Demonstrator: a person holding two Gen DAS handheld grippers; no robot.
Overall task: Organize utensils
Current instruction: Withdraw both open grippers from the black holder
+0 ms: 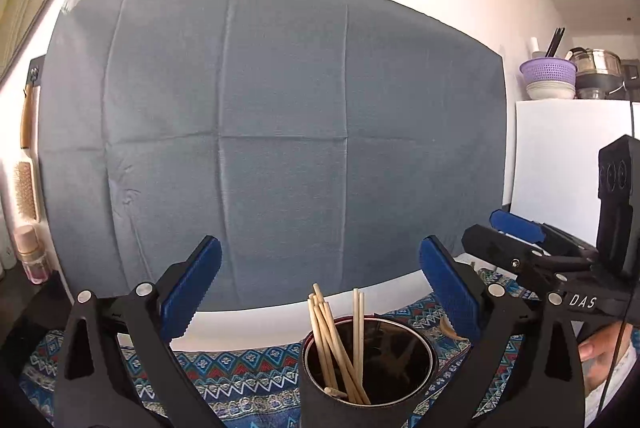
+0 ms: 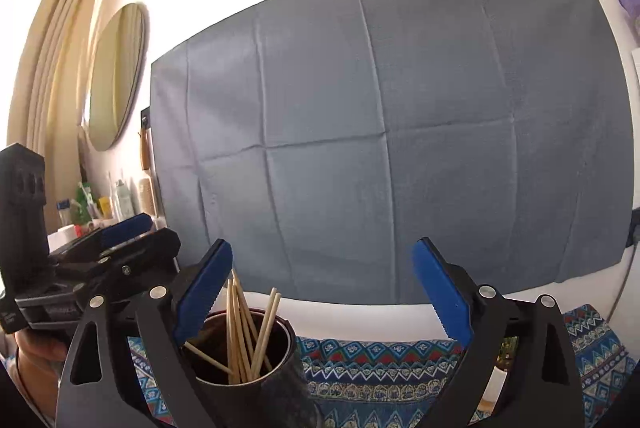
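Both my claws stand wide with nothing between the pads, left gripper [image 1: 320, 292] and right gripper [image 2: 322, 288]. Just below them the chopsticks [image 1: 340, 344] lean loose in the dark cup [image 1: 368, 380] on the patterned cloth [image 2: 380, 368]. They look light, stiff and slick, so I'd pinch the bare upper ends.

**Both grippers spread wide, nothing held**

Left gripper [image 1: 320, 284]: blue-padded fingers [image 1: 191, 286] set far apart and pointing nearly level, pads touching nothing. Right gripper [image 2: 322, 286]: fingers [image 2: 440, 292] likewise wide, pads free. The two grippers stand side by side, each visible at the edge of the other's view. A hand [image 2: 38, 358] grips the left gripper's body.
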